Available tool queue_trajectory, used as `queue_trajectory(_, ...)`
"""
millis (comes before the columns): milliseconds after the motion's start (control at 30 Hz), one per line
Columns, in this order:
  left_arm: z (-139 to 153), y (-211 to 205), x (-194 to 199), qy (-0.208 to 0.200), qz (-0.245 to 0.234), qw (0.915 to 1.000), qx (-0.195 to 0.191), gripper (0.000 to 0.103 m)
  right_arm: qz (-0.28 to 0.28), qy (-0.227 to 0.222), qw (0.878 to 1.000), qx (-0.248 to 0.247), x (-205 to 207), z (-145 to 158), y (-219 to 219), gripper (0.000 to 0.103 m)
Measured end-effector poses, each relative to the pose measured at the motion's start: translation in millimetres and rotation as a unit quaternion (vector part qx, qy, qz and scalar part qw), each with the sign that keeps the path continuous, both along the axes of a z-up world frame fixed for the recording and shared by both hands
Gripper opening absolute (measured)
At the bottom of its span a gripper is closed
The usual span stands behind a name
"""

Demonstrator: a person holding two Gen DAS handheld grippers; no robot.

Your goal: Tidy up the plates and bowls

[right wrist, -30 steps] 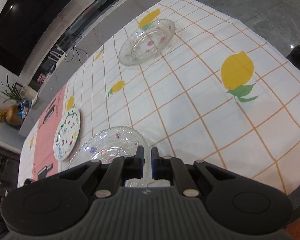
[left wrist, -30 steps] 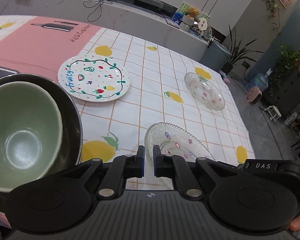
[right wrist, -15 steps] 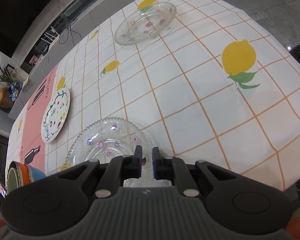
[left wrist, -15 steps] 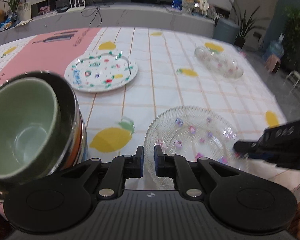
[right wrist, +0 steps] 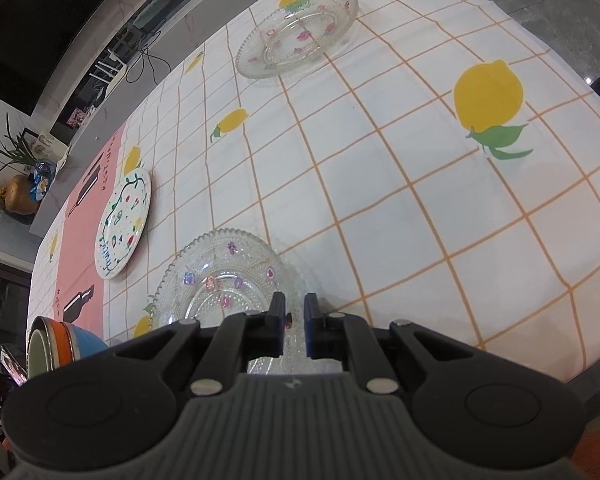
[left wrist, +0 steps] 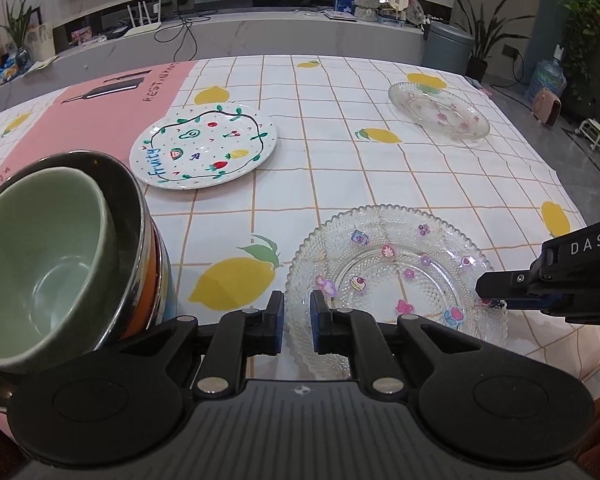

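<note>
The near glass plate (left wrist: 396, 280) is sitting on the tablecloth (left wrist: 320, 160) at the front edge, just right of the bowl stack (left wrist: 72, 256). The right gripper (right wrist: 294, 316) is reaching over the plate's right rim, its jaws showing a narrow gap with the rim seemingly between them; whether they are already pinching the glass I cannot tell. The left gripper (left wrist: 296, 320) is hovering at the plate's near-left rim, jaws nearly closed and holding nothing.

The step in hand is probably lifting this plate to stack it with another. To do it well, the rim should be going deep between the fingers before squeezing, since beaded glass is likely slippery and heavy; the lift should be staying level and low.

The steel bowl (left wrist: 128, 208) is holding a green bowl (left wrist: 40, 256), tilted inside it, and is itself nested in orange and blue bowls. The fruit plate (left wrist: 204, 148) and the far glass plate (left wrist: 440, 114) are lying well apart, both carrying nothing.
</note>
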State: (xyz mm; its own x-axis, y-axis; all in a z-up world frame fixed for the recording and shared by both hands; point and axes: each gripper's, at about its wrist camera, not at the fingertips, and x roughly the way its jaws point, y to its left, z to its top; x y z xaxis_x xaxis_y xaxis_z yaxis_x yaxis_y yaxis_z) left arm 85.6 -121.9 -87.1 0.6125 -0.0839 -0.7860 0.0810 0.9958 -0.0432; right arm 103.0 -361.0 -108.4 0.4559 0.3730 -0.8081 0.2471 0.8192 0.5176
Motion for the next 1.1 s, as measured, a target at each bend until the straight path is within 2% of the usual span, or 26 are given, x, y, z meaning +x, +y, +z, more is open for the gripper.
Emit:
queue_trajectory(233, 2, 4, 2, 0.013, -0.006, 0.9999, -0.009, 0.014, 0.004, 0.000, 1.000, 0.004, 1, -1, 2, 0.011)
queue_trajectory(367, 6, 4, 0, 0.011, -0.009, 0.9999, -0.006, 0.018, 0.012, -0.016, 0.999, -0.027, 0, 6, 7, 0.012)
queue_trajectory(467, 12, 2, -3, -0.004, -0.018, 0.9998, -0.005, 0.025, 0.018, -0.032, 0.998, -0.056, -2, 11, 12, 0.024)
queue_trajectory(733, 32, 1, -6, -0.028, -0.037, 0.9988, -0.015, 0.034, 0.036, -0.084, 0.989, -0.118, -9, 26, 26, 0.037)
queue_trajectory(1100, 66, 25, 17, 0.000, -0.060, 0.9965, -0.058, 0.035, 0.061, -0.120, 0.973, -0.186, -7, 41, 54, 0.051)
